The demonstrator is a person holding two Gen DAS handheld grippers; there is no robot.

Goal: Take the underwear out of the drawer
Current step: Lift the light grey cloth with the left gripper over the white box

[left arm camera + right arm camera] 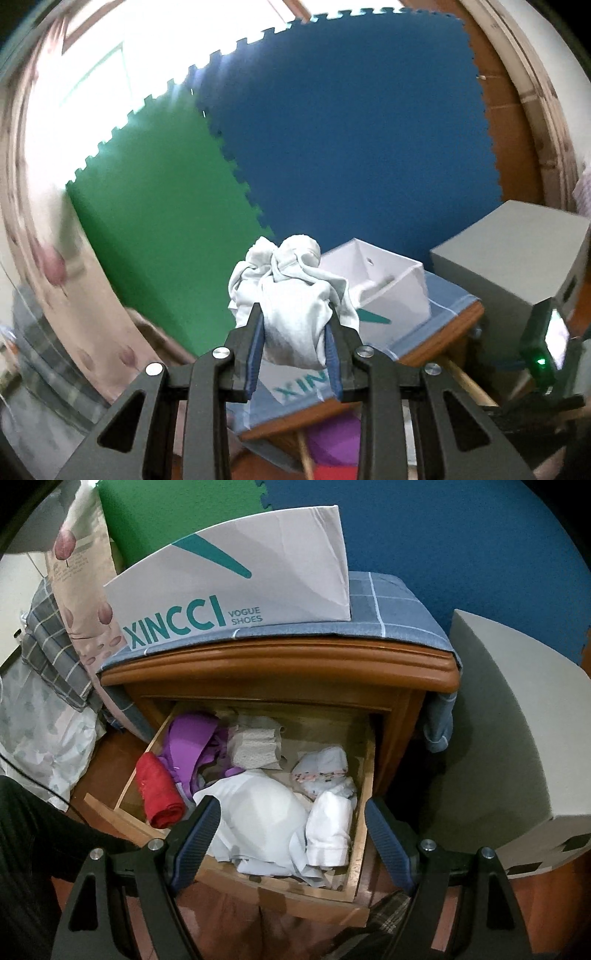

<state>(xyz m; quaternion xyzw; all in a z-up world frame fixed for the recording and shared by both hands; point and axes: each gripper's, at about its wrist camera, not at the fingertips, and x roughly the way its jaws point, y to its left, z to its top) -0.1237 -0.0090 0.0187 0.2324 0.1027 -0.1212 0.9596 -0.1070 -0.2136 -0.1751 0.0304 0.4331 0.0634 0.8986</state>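
Note:
My left gripper (295, 321) is shut on a bundle of pale grey underwear (288, 291) and holds it in the air above the nightstand, near the white shoe box (388, 284). My right gripper (291, 816) is open and empty, hovering over the front of the open wooden drawer (280, 886). The drawer holds a white padded garment (258, 819), a white rolled cloth (330, 827), patterned white cloths (321, 768), a purple garment (192, 738), a red roll (159, 790) and a grey folded piece (255, 746).
The wooden nightstand (280, 661) carries a blue checked cloth (391, 609) and the white XINCCI shoe box (236, 576). A grey box (517, 738) stands to the right. Bedding and pillows (55, 657) lie to the left. Green and blue foam mats (332, 129) cover the wall behind.

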